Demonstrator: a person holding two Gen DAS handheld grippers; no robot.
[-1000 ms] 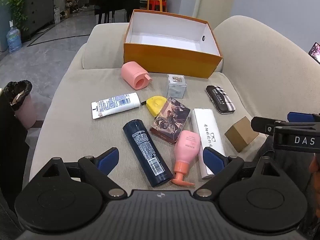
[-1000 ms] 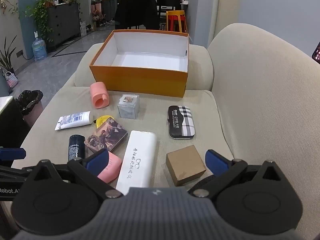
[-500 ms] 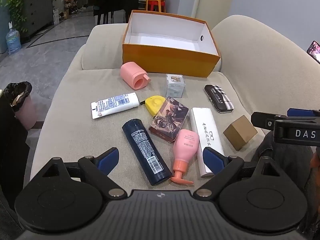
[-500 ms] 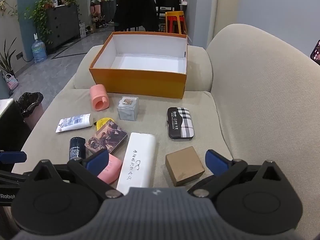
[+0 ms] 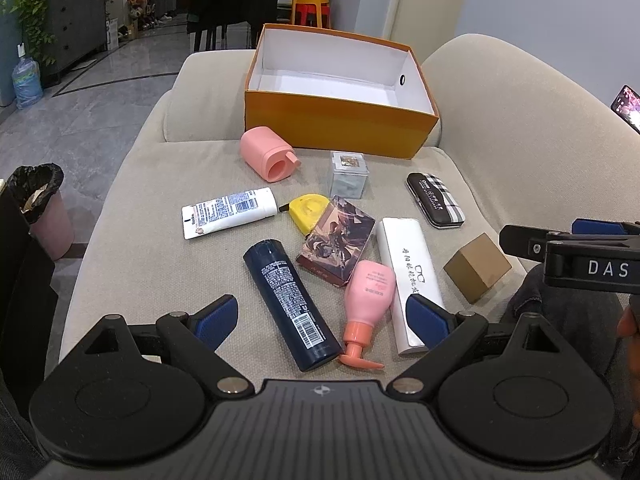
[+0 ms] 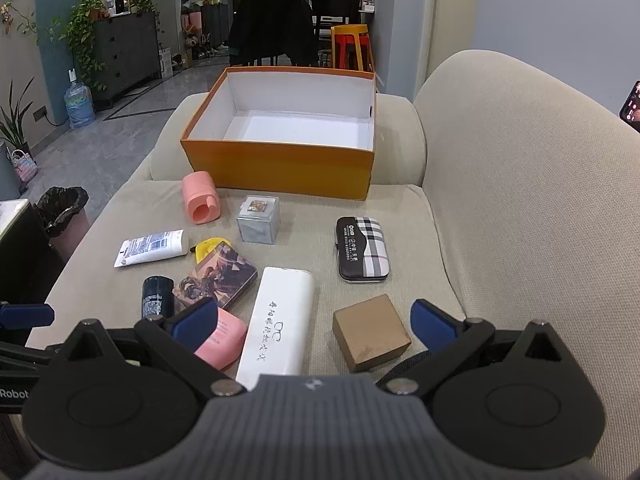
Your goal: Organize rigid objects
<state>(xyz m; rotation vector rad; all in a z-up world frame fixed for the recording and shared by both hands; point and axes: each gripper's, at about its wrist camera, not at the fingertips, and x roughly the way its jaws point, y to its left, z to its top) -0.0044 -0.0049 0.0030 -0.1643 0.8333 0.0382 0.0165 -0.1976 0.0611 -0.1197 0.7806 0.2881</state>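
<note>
Both your grippers have barely shifted since the earlier frames; the items sit where they were. Left to right on the sofa cushion (image 5: 132, 208): your left gripper (image 5: 320, 320) has jaws spread wide, holding nothing, with the dark blue bottle (image 5: 291, 295) and pink pump bottle (image 5: 366, 298) lying between them. White glasses case (image 6: 277, 320) next, partly between your right gripper's jaws. Your right gripper (image 6: 312, 322) is also released, brown cube (image 6: 370, 332) lying between its jaws, untouched. Orange box (image 6: 280, 168) sits far, open.
</note>
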